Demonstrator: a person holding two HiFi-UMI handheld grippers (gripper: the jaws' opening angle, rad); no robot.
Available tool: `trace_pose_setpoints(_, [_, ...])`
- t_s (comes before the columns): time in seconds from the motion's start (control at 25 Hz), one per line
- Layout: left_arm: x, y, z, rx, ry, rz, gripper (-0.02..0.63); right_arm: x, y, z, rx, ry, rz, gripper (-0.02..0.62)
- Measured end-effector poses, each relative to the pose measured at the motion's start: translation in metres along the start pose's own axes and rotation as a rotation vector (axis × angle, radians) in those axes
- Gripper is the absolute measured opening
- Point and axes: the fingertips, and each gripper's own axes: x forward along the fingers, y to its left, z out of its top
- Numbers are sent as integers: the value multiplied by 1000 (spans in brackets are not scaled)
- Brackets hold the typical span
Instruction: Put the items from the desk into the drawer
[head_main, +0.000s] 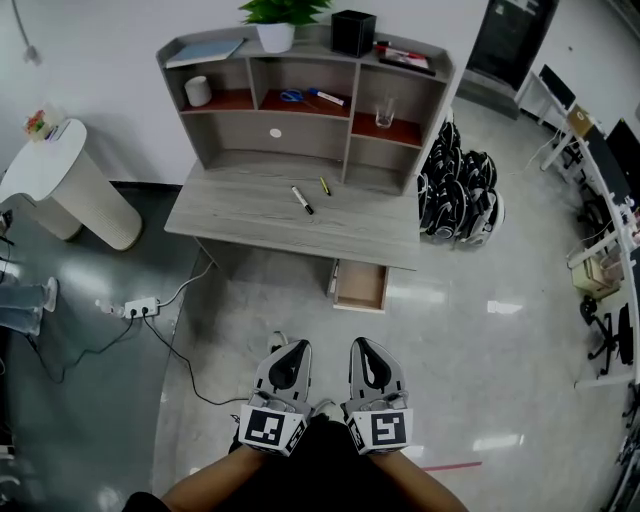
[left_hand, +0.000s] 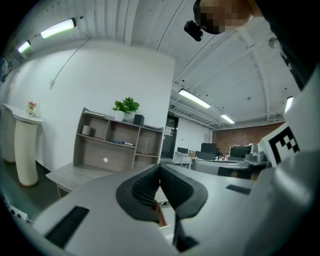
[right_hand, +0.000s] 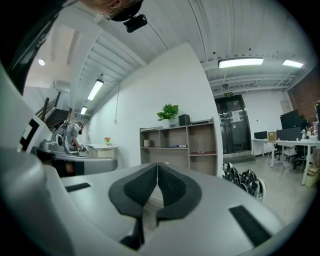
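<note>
A glossy grey office floor lies between you and the pale wood surface (head_main: 250, 205), which stands against the white wall with a shelf unit (head_main: 300, 100) along its back edge. Two loose things lie near the middle of that surface: a black marker (head_main: 302, 200) and, just beside it toward the shelves, a thinner yellow-green pen (head_main: 325, 186), close to each other but apart. The drawer (head_main: 361, 285) stands pulled out under the front edge at the right, and what shows of its inside looks bare. Your left tool (head_main: 296, 347) and right tool (head_main: 361, 346) hang side by side low in front of you, well short of the surface, each with its jaws pressed together on nothing (both gripper views show the pads meeting, with only the room beyond). The step in hand, as I judge it, is the approach and first pick. Walk in, open one tool wide before you reach down, and turn it so the jaws close across the marker's barrel, not along it. Grip near the middle so it won't tip. Come down square, since a slim round barrel will likely roll if nudged, and keep clear of the yellow-green pen. The drawer sits to the right, so the right tool seems the handier one.
</note>
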Motion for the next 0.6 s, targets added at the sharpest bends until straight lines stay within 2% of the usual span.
trace_pose_setpoints(0.2, [19, 42, 4, -4, 9, 30, 14, 41, 10, 2, -17, 16, 35, 18])
trace_pose_setpoints(0.32, [36, 68, 9, 0, 6, 36, 14, 71, 10, 2, -32, 22, 23, 18])
trace_pose_setpoints(0.44, [54, 94, 15, -29, -6, 38, 14, 103, 12, 2, -53, 44, 17, 20])
trace_pose_setpoints(0.6, [80, 132, 23, -70, -32, 40, 14, 152, 19, -2, -61, 86, 49, 18])
